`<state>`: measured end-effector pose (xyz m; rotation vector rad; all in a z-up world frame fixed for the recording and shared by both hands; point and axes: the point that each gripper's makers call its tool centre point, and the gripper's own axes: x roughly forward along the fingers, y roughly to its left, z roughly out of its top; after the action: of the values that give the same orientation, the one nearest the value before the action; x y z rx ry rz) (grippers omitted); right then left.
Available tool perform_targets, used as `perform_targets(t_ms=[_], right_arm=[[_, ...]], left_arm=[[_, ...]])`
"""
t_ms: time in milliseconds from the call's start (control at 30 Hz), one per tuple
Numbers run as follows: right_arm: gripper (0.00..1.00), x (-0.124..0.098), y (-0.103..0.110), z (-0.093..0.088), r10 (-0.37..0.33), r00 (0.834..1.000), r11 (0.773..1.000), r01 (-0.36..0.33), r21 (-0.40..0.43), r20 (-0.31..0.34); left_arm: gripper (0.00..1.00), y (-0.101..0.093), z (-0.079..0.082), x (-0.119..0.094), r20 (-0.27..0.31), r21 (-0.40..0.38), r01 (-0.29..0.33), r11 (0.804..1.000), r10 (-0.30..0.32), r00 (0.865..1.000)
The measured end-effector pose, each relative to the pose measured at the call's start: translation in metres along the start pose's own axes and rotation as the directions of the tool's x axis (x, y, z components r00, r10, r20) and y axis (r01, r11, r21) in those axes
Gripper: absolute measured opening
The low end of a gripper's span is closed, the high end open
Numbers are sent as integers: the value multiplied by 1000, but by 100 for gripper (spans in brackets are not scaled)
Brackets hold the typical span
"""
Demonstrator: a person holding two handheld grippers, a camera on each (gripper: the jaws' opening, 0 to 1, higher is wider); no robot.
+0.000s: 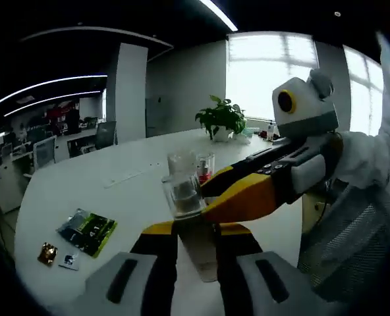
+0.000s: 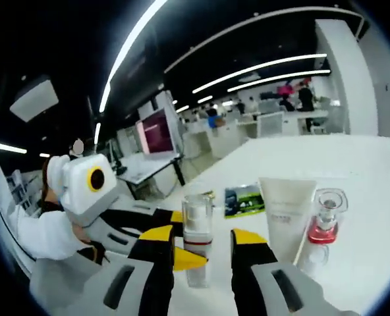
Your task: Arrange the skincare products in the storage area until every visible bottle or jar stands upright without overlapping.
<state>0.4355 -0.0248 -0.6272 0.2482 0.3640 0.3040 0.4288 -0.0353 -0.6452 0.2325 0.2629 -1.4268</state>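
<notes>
Right gripper view: clear bottle (image 2: 197, 238) upright on white table (image 2: 379, 197), between spread jaws of right gripper (image 2: 201, 247), ungripped; left gripper (image 2: 182, 258) tip touching it, likely steadying, its closure unclear; tube (image 2: 286, 214) and red-capped bottle (image 2: 325, 224) upright just beside

Open office: white table (image 1: 89, 181), bright windows (image 1: 269, 72), ceiling light strips (image 2: 261, 69), distant desks (image 2: 248, 128), potted plant (image 1: 221, 118).
</notes>
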Motion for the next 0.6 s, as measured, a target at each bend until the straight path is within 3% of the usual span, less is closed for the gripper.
perform_targets(t_ms=[100,400,500,600], right_arm=[[26,3,3,1,4,1000,1000,-4,18,4],[22,9,-4,7,-13,1000,998,12,54,22],[15,8,-2,7,-9,1000,998,7,65,19],[14,5,-3,7,-30,999,998,28,65,17]], left_arm=[[16,-4,-2,2,-18,53,2,999,-1,1000],[16,-16,0,5,2,139,18,990,-19,1000],[17,-18,1,7,2,146,15,989,-16,1000],[17,-18,2,7,6,137,16,990,-17,1000]])
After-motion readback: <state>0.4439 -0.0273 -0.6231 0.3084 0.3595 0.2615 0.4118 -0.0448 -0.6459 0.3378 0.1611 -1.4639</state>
